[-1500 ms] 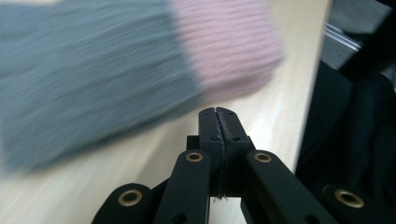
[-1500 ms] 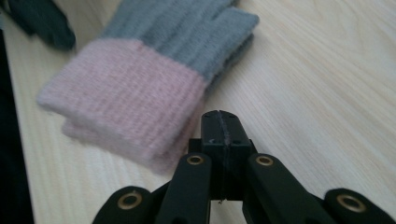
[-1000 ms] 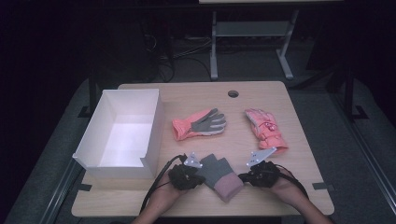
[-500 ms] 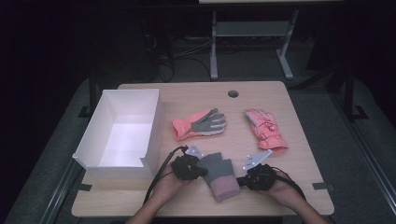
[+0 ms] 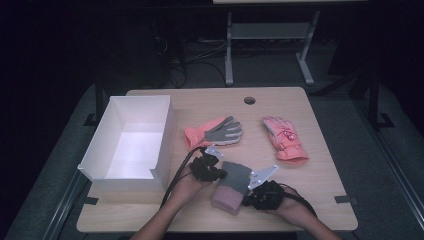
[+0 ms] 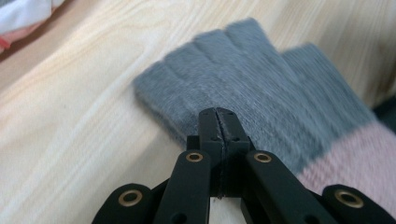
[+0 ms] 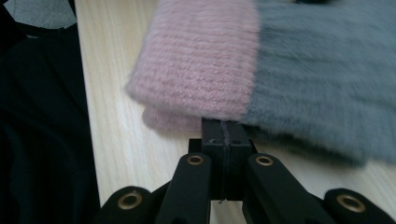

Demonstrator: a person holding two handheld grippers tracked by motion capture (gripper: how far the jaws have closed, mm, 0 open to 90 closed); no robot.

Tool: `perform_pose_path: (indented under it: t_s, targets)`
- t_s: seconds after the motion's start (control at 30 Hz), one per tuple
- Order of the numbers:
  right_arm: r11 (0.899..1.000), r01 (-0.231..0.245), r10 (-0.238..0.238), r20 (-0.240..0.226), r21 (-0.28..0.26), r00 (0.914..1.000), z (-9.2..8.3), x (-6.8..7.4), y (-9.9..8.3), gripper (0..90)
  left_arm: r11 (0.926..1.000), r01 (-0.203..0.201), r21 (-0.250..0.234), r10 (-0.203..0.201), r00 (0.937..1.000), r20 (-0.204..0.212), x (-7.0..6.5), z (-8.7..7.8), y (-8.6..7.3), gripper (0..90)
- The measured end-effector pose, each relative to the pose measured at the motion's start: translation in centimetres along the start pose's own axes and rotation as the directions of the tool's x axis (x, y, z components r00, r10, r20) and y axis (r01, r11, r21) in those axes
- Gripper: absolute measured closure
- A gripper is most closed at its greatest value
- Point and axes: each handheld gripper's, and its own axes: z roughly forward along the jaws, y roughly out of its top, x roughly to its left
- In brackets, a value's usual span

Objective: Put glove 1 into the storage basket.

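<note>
We hold the grey and pink knit glove [image 5: 231, 184] flat on the table [image 5: 320, 170], just to the right of the white box [image 5: 131, 142] and nearer to us than the coral work glove [image 5: 212, 132] lying beside that box. Our left gripper [image 6: 217, 113] has its jaws pressed together on the edge of the glove's grey finger part, on the side toward the box. Our right gripper [image 7: 224, 127] is clamped tight on the glove's far edge from the box, where pink cuff meets grey, while a pink padded glove [image 5: 283, 138] lies well right of the box.
</note>
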Motion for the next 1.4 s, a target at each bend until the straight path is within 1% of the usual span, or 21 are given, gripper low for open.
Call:
perform_pose_path:
  t_s: [0.07,0.1,0.13,0.27,0.3,0.43,0.53,0.6,0.73,0.83,0.87,0.9,0.97,1.0,1.03,1.07,1.1,1.17,1.27,1.37,1.4]
  targets:
    - [1.000,0.012,-0.012,-0.002,-0.003,0.9999,0.3,0.1,0.2,90.0,0.9999,0.007,-0.008,-0.007,1.0000,0.002,0.0,0.3,0.3,89.6]
    - [0.999,0.035,-0.035,0.001,-0.003,0.9994,0.5,0.2,0.4,90.0,0.9999,0.012,-0.010,-0.012,0.9999,0.003,0.1,0.3,0.4,89.7]
    - [0.998,0.055,-0.055,0.001,-0.006,0.9985,0.8,0.3,0.6,90.0,1.0000,0.002,0.002,-0.002,1.0000,0.005,0.2,0.4,0.6,89.6]
    - [0.998,0.068,-0.068,-0.015,0.002,0.9976,2.1,1.0,1.8,90.0,0.9993,-0.032,0.020,0.031,0.9995,0.007,0.6,0.6,1.1,89.7]
    - [0.998,0.070,-0.070,-0.017,0.003,0.9974,2.4,1.1,2.0,90.0,0.9998,-0.021,0.006,0.021,0.9997,0.008,0.5,0.7,1.1,89.7]
    - [0.995,0.103,-0.103,-0.027,0.001,0.9943,3.2,1.4,2.8,90.0,0.9991,-0.041,0.015,0.041,0.9992,0.006,0.5,0.5,1.1,89.6]
    - [0.997,0.076,-0.077,-0.032,-0.015,0.9966,2.5,1.3,2.4,90.0,0.9994,-0.033,-0.010,0.033,0.9994,0.009,0.5,0.1,1.2,89.3]
    - [0.998,0.054,-0.055,-0.031,-0.033,0.9980,1.6,1.3,2.1,88.7,0.9992,-0.030,-0.025,0.031,0.9993,0.022,0.4,-0.4,1.2,85.1]
    - [0.996,-0.020,0.019,-0.005,-0.082,0.9998,-0.7,1.1,1.0,74.7,0.9992,-0.027,-0.028,0.028,0.9989,0.037,0.1,-1.1,0.9,67.6]
    - [0.993,-0.053,0.060,0.064,-0.102,0.9962,-2.2,0.3,-0.1,64.5,0.9983,-0.052,-0.024,0.053,0.9982,0.029,0.0,-1.7,0.7,55.1]
    - [0.987,-0.096,0.108,0.093,-0.125,0.9899,-3.4,-0.3,-0.9,60.6,0.9979,-0.057,-0.031,0.058,0.9980,0.026,-0.3,-2.0,0.6,47.2]
    - [0.987,-0.096,0.108,0.093,-0.125,0.9899,-3.4,-0.3,-0.9,60.6,0.9979,-0.057,-0.031,0.058,0.9980,0.026,-0.3,-2.0,0.6,43.8]
    - [0.979,-0.136,0.156,0.127,-0.152,0.9796,-4.5,-0.7,-1.7,55.2,0.9965,-0.080,-0.022,0.081,0.9964,0.026,-0.3,-2.2,0.5,40.7]
    - [0.971,-0.161,0.191,0.164,-0.176,0.9679,-5.3,-1.1,-2.7,49.1,0.9967,-0.078,-0.025,0.078,0.9968,0.020,-0.4,-2.2,0.4,32.0]
    - [0.971,-0.161,0.191,0.164,-0.176,0.9679,-5.3,-1.1,-2.7,49.1,0.9960,-0.086,-0.022,0.086,0.9961,0.015,-0.5,-2.2,0.4,32.0]
    - [0.964,-0.191,0.227,0.203,-0.183,0.9524,-6.1,-1.2,-3.8,43.8,0.9957,-0.091,-0.018,0.091,0.9957,0.016,-0.7,-2.2,0.3,26.1]
    - [0.964,-0.191,0.227,0.203,-0.183,0.9524,-6.1,-1.2,-3.8,43.8,0.9958,-0.090,-0.015,0.090,0.9957,0.018,-0.9,-2.1,0.2,26.1]
    - [0.956,-0.219,0.262,0.236,-0.193,0.9360,-6.8,-1.5,-5.1,35.5,0.9932,-0.117,0.004,0.116,0.9930,0.020,-1.2,-1.9,0.0,20.2]
    - [0.934,-0.279,0.333,0.263,-0.224,0.9053,-7.7,-1.7,-6.7,24.1,0.9896,-0.142,0.019,0.142,0.9897,0.018,-1.7,-1.7,0.0,15.9]
    - [0.921,-0.299,0.365,0.284,-0.248,0.8865,-8.2,-2.6,-7.4,18.6,0.9886,-0.148,0.027,0.148,0.9889,0.016,-2.1,-1.2,0.1,14.4]
    - [0.919,-0.307,0.371,0.279,-0.249,0.8854,-8.1,-2.8,-7.3,17.8,0.9889,-0.147,0.025,0.146,0.9891,0.017,-2.2,-1.0,0.1,14.2]
